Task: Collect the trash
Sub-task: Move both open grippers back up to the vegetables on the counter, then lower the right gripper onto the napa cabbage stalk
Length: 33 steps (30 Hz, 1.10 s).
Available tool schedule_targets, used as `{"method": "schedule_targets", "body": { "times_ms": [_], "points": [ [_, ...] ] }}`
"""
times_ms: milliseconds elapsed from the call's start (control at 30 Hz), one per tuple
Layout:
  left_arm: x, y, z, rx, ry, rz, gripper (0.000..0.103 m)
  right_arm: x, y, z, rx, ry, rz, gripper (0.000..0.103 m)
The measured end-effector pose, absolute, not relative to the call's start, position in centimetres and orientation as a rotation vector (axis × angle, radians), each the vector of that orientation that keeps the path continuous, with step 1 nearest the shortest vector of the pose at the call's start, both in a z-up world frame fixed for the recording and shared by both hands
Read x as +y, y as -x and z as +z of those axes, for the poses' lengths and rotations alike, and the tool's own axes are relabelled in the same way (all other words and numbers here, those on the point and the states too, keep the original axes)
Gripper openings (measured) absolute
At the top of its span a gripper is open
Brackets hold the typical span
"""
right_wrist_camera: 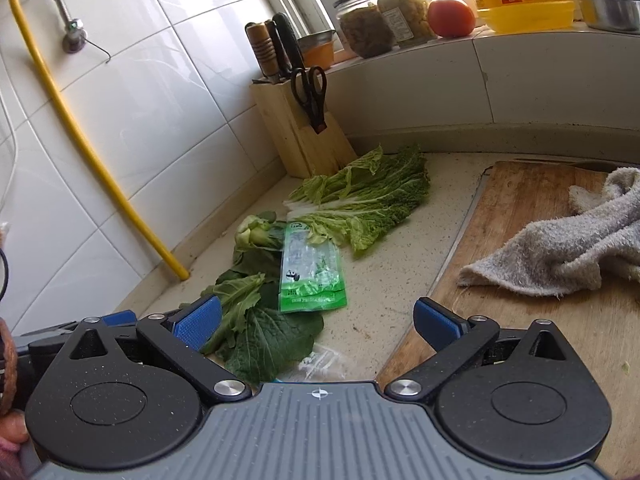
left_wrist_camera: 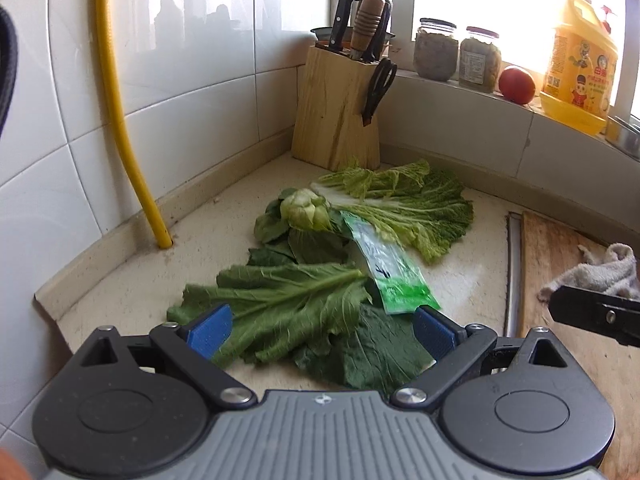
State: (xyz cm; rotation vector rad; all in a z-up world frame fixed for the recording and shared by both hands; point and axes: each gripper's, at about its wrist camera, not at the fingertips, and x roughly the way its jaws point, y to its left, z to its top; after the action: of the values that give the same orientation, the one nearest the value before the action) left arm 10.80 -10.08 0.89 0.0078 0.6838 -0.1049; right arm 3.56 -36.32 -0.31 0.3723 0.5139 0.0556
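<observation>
Nothing is picked up yet: both my left gripper [left_wrist_camera: 322, 330] and right gripper [right_wrist_camera: 316, 322] gape wide over the leaves [left_wrist_camera: 280, 308] and green wrapper [right_wrist_camera: 312, 272].

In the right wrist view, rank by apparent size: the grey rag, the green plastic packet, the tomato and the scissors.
1. Grey rag, largest, though it lies nearer the camera.
2. Green plastic packet.
3. Scissors and tomato look alike in area; both sit farther back, so I won't rank them.

glossy plastic wrapper [right_wrist_camera: 312, 276], rough wooden board [right_wrist_camera: 520, 300], matt towel [right_wrist_camera: 560, 248]
</observation>
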Motion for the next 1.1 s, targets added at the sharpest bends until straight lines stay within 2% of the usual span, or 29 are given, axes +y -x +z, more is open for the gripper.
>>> {"method": "schedule_targets", "body": {
  "times_ms": [300, 867, 1100],
  "points": [
    [-10.0, -14.6, 0.8, 0.694, -0.009, -0.16, 0.095, -36.1, -5.6, 0.3, 0.523, -0.349, 0.013, 0.103],
    [-8.2, -19.6, -2.7, 0.774, -0.187, -0.362, 0.095, -35.7, -10.5, -0.8, 0.605, -0.378, -0.026, 0.103],
    [-7.8, -21.4, -3.0, 0.787, -0.167, -0.418, 0.095, -35.4, -14.9, 0.0, 0.608, -0.258, -0.049, 0.103]
  ]
}}
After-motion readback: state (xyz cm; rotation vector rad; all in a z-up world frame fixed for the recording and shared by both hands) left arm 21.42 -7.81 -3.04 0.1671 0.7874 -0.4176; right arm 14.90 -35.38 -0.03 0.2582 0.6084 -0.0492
